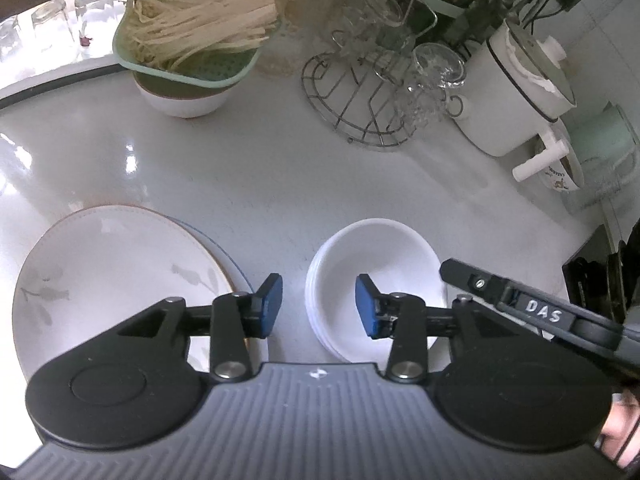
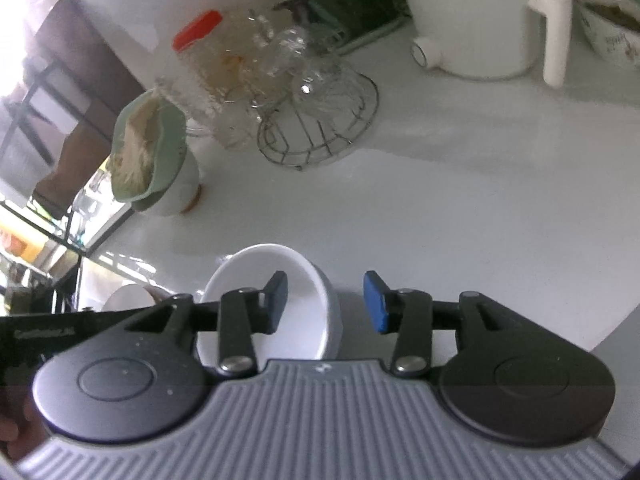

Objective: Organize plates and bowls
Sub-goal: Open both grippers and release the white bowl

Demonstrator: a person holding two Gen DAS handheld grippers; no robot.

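Your right gripper [image 2: 325, 303], jaws parted and empty, straddles the glossy white ceramic bowl [image 2: 276, 304]'s three-o'clock rim; slippery, fragile, pinch there.

Soft daylight from upper left, countertop [image 1: 260, 184] glare, blurred fisheye edges.

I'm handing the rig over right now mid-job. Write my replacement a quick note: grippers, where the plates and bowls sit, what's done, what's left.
Left gripper: open, empty, straddling the near-left rim of the white bowl stack.
Right gripper: open, empty, over the stack's right rim.
Plates: stacked on the counter, left of the bowls.
Done: bowls nested, plates piled.
Left: can't see any loose plates or bowls; check outside these views.
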